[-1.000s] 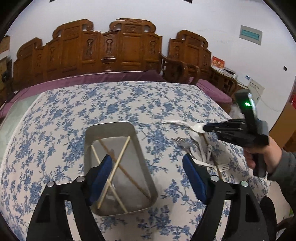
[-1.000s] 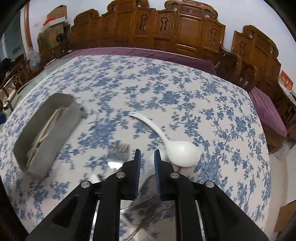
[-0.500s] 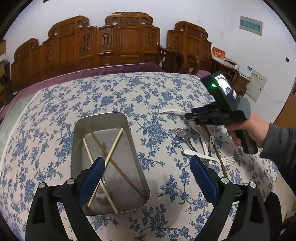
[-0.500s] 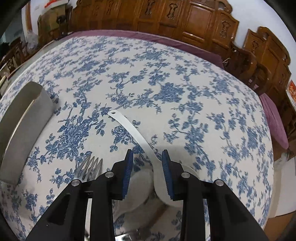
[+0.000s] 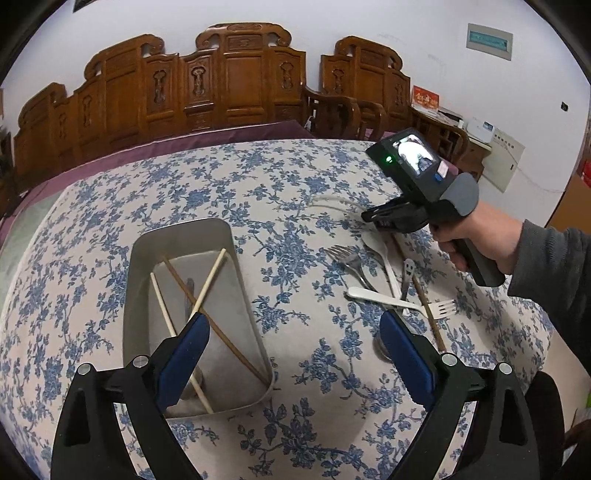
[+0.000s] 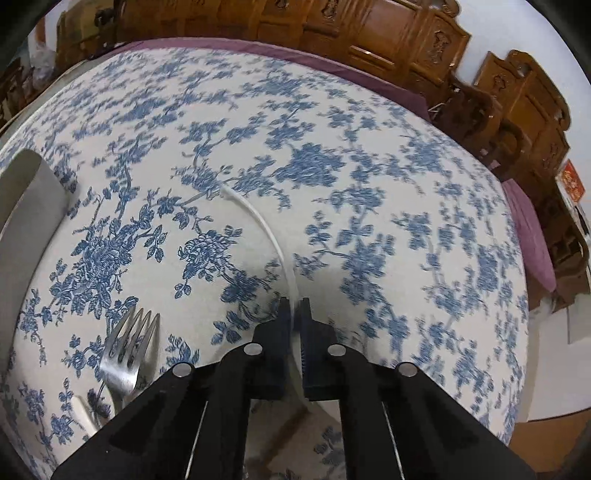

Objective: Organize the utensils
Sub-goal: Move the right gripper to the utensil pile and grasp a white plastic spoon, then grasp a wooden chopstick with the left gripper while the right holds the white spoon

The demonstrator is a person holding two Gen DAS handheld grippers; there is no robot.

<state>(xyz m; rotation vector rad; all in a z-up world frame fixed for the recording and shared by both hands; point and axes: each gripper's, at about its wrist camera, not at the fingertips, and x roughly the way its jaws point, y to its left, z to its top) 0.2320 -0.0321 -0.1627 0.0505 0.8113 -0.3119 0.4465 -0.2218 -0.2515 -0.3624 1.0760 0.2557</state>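
Right gripper (image 6: 294, 303) clamping narrow on the handle of the white spoon (image 6: 275, 243), pads pressing near the bowl end. Handle arcing away from the jaws across the floral tablecloth (image 6: 369, 147), toward upper left. Metal tray (image 5: 221, 362) lying well apart to the left, nearer the left gripper (image 5: 293, 343), hovering wide and gripping nothing.

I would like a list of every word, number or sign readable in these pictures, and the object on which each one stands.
No text can be read in either view.
Red card with gold characters on the desk: too blurred.
Wall panel with a green strip: too small.
Red card at the right edge: too blurred.
Screen on the right gripper: only a picture, no letters.
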